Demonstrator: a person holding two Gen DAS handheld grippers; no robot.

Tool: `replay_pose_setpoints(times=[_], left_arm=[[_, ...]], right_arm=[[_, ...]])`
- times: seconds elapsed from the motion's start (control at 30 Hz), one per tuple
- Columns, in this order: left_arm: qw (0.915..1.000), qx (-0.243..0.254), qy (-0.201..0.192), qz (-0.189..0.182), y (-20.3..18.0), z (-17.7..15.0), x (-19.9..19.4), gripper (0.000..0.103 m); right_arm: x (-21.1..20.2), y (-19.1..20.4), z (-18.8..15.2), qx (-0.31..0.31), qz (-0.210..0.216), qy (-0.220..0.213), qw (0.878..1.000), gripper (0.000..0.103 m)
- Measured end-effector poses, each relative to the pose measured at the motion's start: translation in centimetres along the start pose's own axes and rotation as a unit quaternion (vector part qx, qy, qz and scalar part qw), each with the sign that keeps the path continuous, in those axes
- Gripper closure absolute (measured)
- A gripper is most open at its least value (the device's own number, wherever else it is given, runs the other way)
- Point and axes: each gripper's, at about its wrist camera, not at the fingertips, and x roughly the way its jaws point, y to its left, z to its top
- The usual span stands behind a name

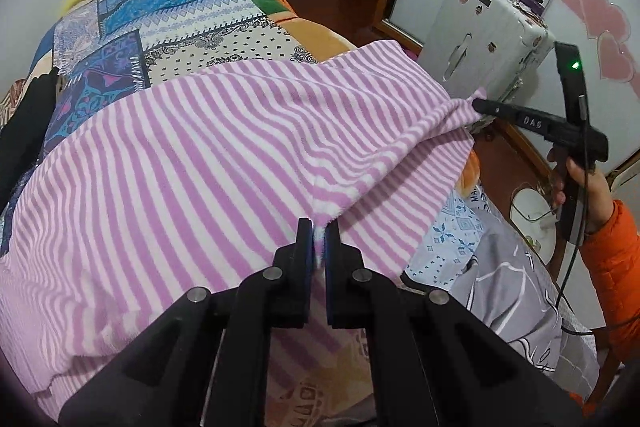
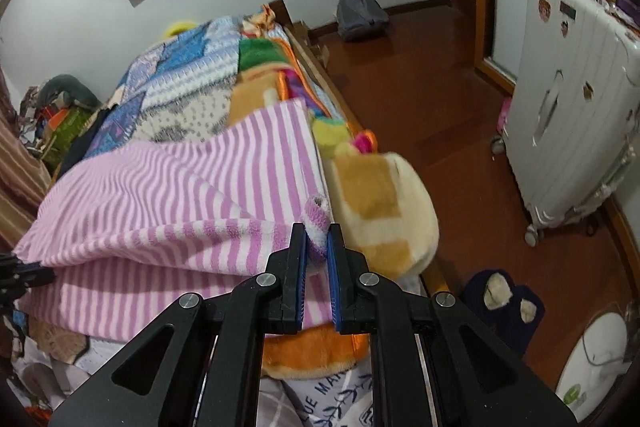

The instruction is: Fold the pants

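The pants [image 1: 192, 163] are pink-and-white striped fleece, spread across the bed. My left gripper [image 1: 319, 227] is shut on a near edge of the pants and lifts it. My right gripper [image 2: 318, 233] is shut on another corner of the pants [image 2: 180, 187], by the bed's right edge. In the left wrist view the right gripper [image 1: 478, 103] pulls that corner taut to the right. In the right wrist view the lifted layer lies over a lower layer of the same fabric.
A patterned blue quilt [image 1: 168, 23] covers the far bed. A plush blanket [image 2: 376, 195] hangs over the bed's right edge. A white suitcase [image 2: 576, 107] stands on the wooden floor at right, with dark slippers [image 2: 504, 303] nearby and a backpack [image 2: 360, 15] at the far wall.
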Motion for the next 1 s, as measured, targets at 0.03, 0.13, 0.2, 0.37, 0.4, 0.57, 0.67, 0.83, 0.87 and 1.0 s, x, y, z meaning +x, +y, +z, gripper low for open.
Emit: replay_pose_setpoints(times=[0.03,0.13,0.2,0.37,0.4,0.57,0.67,0.83,0.87,1.0], left_arm=[[1.0000,0.002,-0.002,0.000,-0.2,0.0,-0.2,0.099],[0.9999,0.006,-0.007,-0.006,-0.6,0.3,-0.8,0.096],[0.9998,0.009,-0.013,-0.010,-0.8,0.5,-1.4,0.096],[0.9993,0.007,-0.033,-0.014,-0.7,1.7,-2.8,0.096],[0.9992,0.007,-0.037,-0.013,-0.5,2.1,-2.9,0.093],[0.9995,0.009,-0.031,0.005,0.4,4.2,-1.0,0.089],[0.9999,0.002,-0.011,0.001,0.9,5.1,1.3,0.089],[0.9998,-0.008,0.019,-0.006,1.0,4.7,4.6,0.089],[0.9997,-0.010,0.021,-0.007,1.0,4.5,5.0,0.089],[0.9997,-0.010,0.018,-0.010,1.0,4.2,4.9,0.087]], right_arm=[[0.1,-0.1,-0.2,0.001,-0.003,0.005,1.000,0.093],[-0.1,-0.5,-0.7,0.005,-0.009,0.010,1.000,0.090],[-0.5,-0.5,-0.8,-0.001,-0.023,0.008,1.000,0.087],[-2.2,-0.6,-0.4,-0.010,-0.063,-0.008,0.998,0.086],[-2.7,-0.5,-0.2,-0.010,-0.059,-0.013,0.998,0.086],[-3.5,2.8,0.9,-0.039,-0.012,-0.028,0.999,0.086],[-2.6,5.6,1.4,-0.062,0.031,-0.022,0.997,0.086],[0.5,9.4,0.4,-0.096,0.079,0.016,0.992,0.086],[1.4,9.9,-0.3,-0.105,0.079,0.029,0.991,0.086],[4.3,10.6,-2.8,-0.118,0.080,0.086,0.986,0.086]])
